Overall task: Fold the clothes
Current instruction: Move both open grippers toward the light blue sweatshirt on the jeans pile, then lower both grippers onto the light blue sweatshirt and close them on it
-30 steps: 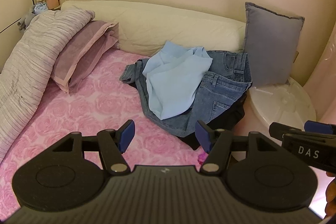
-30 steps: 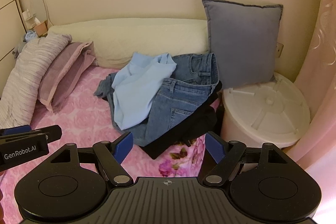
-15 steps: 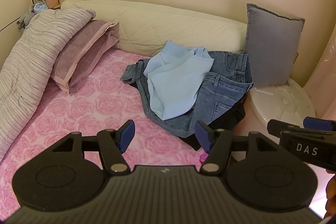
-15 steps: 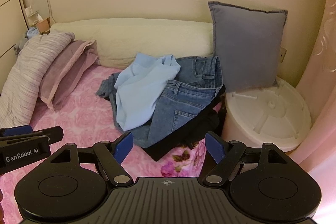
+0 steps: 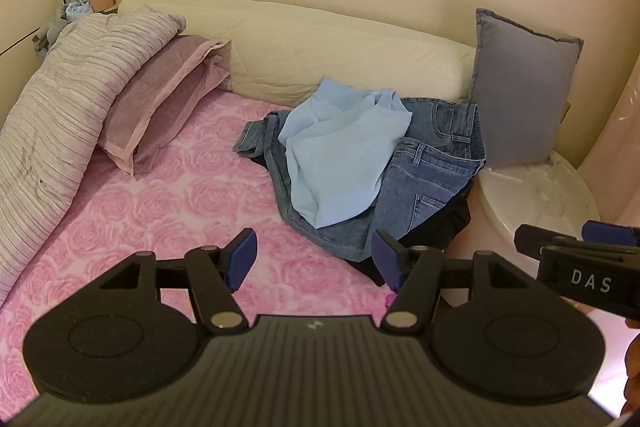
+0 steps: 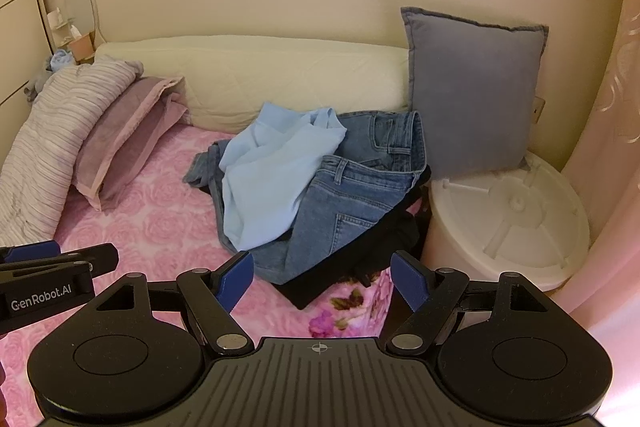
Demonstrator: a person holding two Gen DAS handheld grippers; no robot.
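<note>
Denim jeans (image 6: pixel 340 203) ahead of both spread, empty grippers, left gripper (image 5: pixel 314 261) and right gripper (image 6: pixel 322 281), half-hidden under a light-blue shirt (image 6: pixel 268 179) (black garment (image 6: pixel 360 255) mostly buried).

Ahead of my left gripper (image 5: pixel 314 261) the pink bedspread (image 5: pixel 160 203) lies bare, an easy lane up to the clothes pile (image 5: pixel 360 163). Further left, 1 purple pillow (image 5: pixel 160 111) and the striped duvet (image 5: pixel 60 107) wall it off. Right of my right gripper (image 6: pixel 322 281), the white tub (image 6: pixel 512 215) and grey cushion (image 6: pixel 472 87) crowd the pile's edge.
</note>
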